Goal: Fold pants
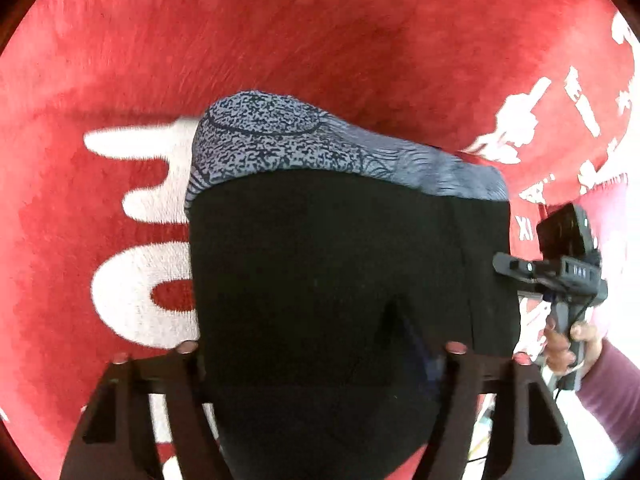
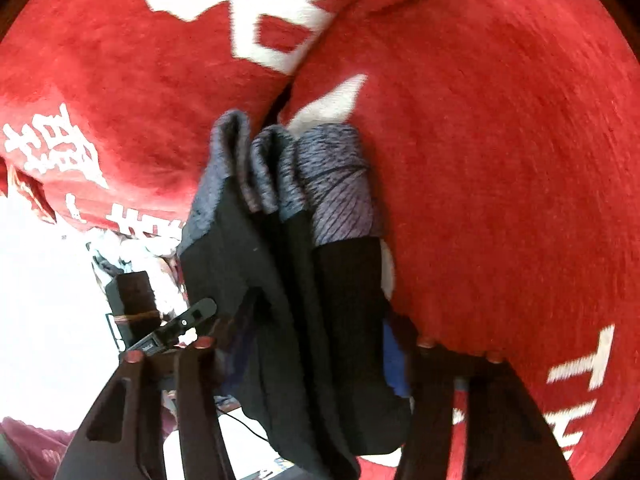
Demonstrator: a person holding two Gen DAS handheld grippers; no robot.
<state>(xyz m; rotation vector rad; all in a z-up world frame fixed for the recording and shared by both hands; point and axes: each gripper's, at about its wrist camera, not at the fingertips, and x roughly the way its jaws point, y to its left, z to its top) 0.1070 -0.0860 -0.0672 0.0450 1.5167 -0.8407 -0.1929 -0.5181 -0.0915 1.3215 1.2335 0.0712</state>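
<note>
The pants (image 1: pixel 344 264) are black with a grey-blue patterned band (image 1: pixel 280 136) at the far end. In the left wrist view they hang flat between my left gripper's fingers (image 1: pixel 320 350), which hold the cloth above the red blanket. My right gripper (image 1: pixel 504 264) shows at the pants' right edge, held by a hand (image 1: pixel 576 340). In the right wrist view the pants (image 2: pixel 304 280) hang in several folds with the patterned band (image 2: pixel 340 184) at the far end, and my right gripper (image 2: pixel 316 344) is shut on them. My left gripper (image 2: pixel 200 312) shows at their left edge.
A red blanket with white characters (image 1: pixel 320 32) lies under everything and it also fills the right wrist view (image 2: pixel 500 160). A bright white floor area (image 2: pixel 44 288) lies at the lower left of that view. A maroon sleeve (image 1: pixel 616 392) is at the right.
</note>
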